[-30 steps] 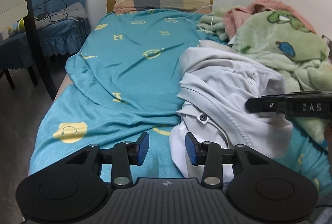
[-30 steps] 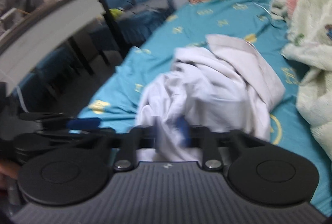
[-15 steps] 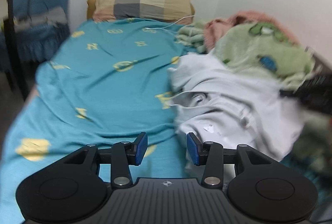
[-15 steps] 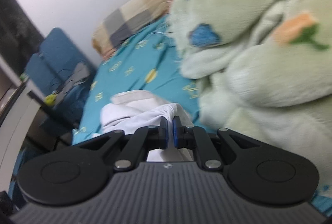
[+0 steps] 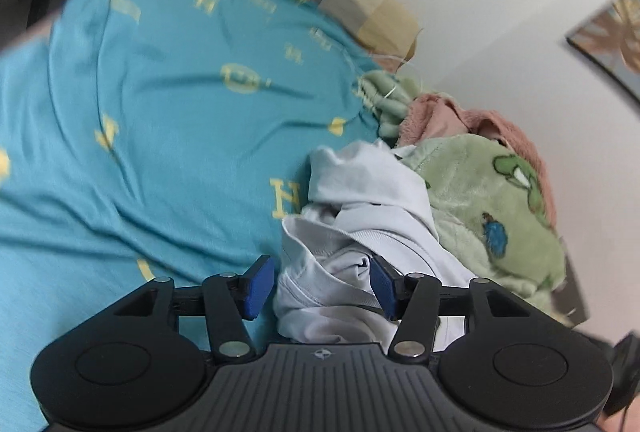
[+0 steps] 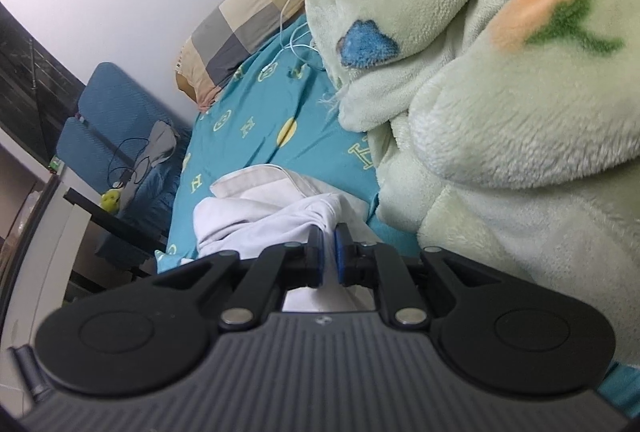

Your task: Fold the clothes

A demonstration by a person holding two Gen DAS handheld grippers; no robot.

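Two views along hand-held grippers over a bed, described from near to far.

Nearest in the right wrist view, the right gripper (image 6: 328, 256) has its blue pads pressed together on a pinch of white shirt (image 6: 256, 216); it is clenched on the cloth. The shirt bunches away from the pads toward the left edge of the bed. Close on the right, a fluffy green blanket (image 6: 500, 112) fills most of the view and lies along the wall-side edge of the bed.

Nearest in the left wrist view, the left gripper (image 5: 320, 286) is spread wide and grasps nothing. The crumpled shirt (image 5: 360, 232) sits directly ahead, with a fold lying between the pads (image 5: 258, 286); whether either pad touches it is unclear. The heap's long axis runs away from the gripper toward the head of the bed, with the blanket (image 5: 492, 216) touching its right side.

Beyond, the teal sheet (image 5: 160, 112) with yellow letters is bare on the left side of the bed. A checked pillow (image 6: 248, 20) lies at the head, and a blue chair (image 6: 108, 128) stands off the bed's left edge.

The left gripper looks the better placed to take a second hold, since the shirt already lies in its gap.
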